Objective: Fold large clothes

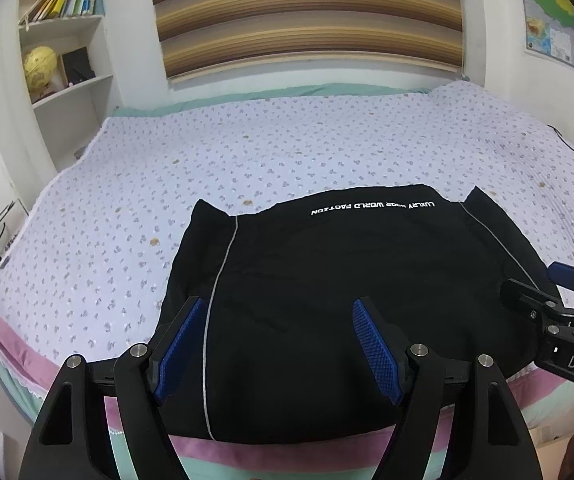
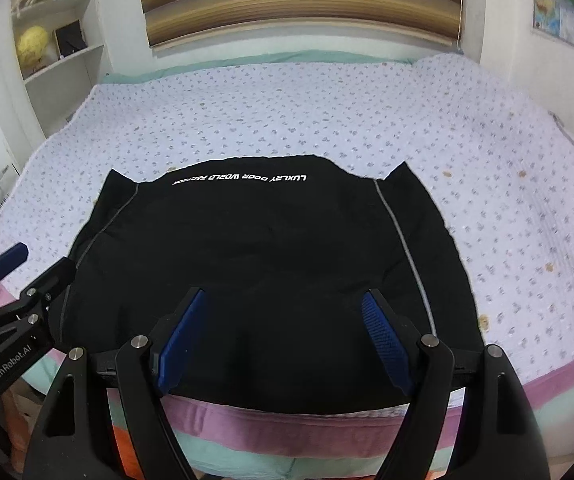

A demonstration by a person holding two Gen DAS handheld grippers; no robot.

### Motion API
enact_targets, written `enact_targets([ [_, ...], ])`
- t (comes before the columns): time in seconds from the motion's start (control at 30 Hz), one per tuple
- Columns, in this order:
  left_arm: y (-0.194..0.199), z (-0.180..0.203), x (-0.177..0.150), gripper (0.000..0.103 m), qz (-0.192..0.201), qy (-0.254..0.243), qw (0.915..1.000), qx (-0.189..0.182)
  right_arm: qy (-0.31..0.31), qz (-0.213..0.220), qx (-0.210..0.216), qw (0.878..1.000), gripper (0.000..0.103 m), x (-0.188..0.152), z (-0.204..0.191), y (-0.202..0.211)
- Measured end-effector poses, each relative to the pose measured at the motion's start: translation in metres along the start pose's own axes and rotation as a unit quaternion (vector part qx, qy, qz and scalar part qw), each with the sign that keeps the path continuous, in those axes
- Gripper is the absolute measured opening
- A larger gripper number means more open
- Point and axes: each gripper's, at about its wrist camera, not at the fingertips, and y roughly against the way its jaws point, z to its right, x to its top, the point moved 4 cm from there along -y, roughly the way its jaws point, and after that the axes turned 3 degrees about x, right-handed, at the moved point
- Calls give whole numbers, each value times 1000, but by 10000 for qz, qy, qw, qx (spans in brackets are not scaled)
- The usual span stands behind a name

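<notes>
I've both tongs, left (image 1: 277,346) and right (image 2: 285,342), wide above the smooth black garment (image 1: 339,304) (grey piping) on the dotted quilted bed (image 1: 127,216).

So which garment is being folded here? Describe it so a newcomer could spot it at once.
Find the bed with its lilac flowered cover. At its near edge lies a black garment, the only dark thing there, with grey piping down both sides and white lettering near its far edge.

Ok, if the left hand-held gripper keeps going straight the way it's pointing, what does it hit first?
Most likely the black garment spread on the bed. The left hand-held gripper points down at it with open jaws and nothing in between, though depth is hard to judge.
</notes>
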Motion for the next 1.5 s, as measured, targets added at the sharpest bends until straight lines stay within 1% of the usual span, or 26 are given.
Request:
enact_targets([
  [0.07, -1, 1, 0, 77, -8, -8, 10000, 2, 99, 38, -81, 9999, 82, 0, -3, 1],
  [0.27, -3, 6, -3, 77, -61, -99, 9999, 70, 156, 17, -87, 9998, 82, -1, -5, 1],
  [0.53, -6, 5, -5, 77, -111, -91, 9999, 84, 148, -21, -94, 9998, 82, -1, -2, -1],
  [0.8, -10, 13, -10, 77, -169, -212, 9996, 70, 148, -68, -116, 9998, 82, -3, -4, -4],
  [0.97, -10, 10, -9, 77, -123, -205, 9996, 117, 157, -95, -121, 9998, 82, -3, -7, -6],
  [1.13, -8, 15, -10, 77, -39, -401, 9989, 251, 172, -108, -125, 9997, 82, -4, -8, -8],
  [1.3, -7, 19, -9, 77, -37, -412, 9989, 209, 169, -124, -122, 9997, 82, -4, -10, -9],
  [1.4, -6, 19, -7, 77, 71, -435, 9986, 296, 172, -119, -139, 9997, 82, -4, -8, -10],
  [1.5, -2, 17, -6, 77, 274, -430, 9982, 322, 106, -111, -117, 9998, 82, -4, -5, -12],
])
